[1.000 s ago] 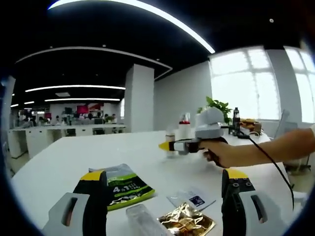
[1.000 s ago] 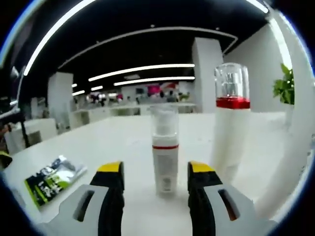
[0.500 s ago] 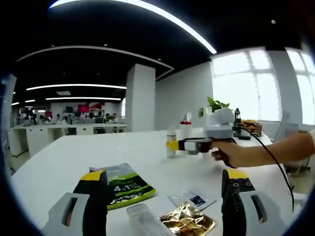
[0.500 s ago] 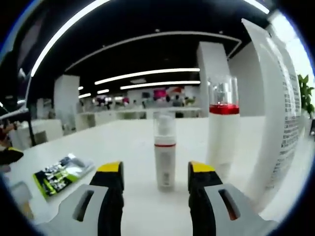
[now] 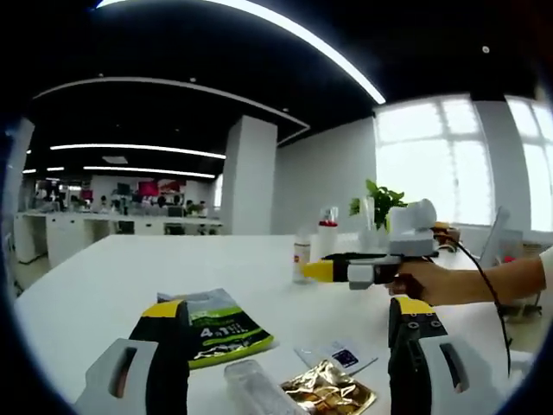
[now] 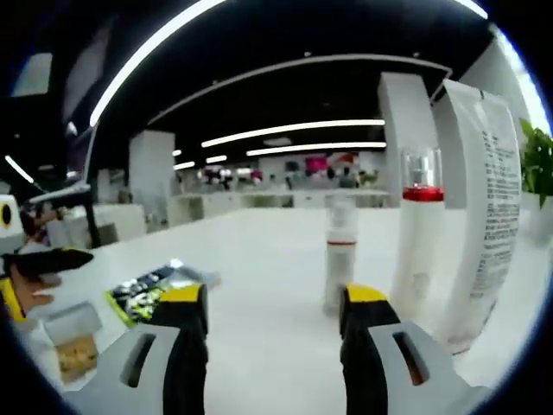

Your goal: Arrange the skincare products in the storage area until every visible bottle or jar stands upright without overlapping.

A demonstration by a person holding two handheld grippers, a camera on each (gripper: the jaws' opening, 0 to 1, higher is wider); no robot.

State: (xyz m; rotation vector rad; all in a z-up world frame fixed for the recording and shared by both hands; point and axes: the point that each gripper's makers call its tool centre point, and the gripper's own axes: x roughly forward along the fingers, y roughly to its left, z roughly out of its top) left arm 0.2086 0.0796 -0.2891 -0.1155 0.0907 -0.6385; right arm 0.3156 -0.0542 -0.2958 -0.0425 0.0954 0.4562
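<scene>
Standing upright on the white tabletop (image 6: 259,285): small pump bottle (image 6: 340,256), taller red-banded bottle (image 6: 416,233), white tube (image 6: 480,199). Right claw (image 6: 270,304) is spread, empty, short of them. Left claw (image 5: 289,318) is spread over sachets (image 5: 328,391).

Tube's (image 6: 486,199) print — blurred, unreadable.

White, red-banded bottles (image 6: 340,251); green sachet (image 5: 216,324)

Dim room lit by ceiling light strips (image 5: 259,22) and glaring windows (image 5: 441,156); fisheye bending, soft blur throughout.
</scene>
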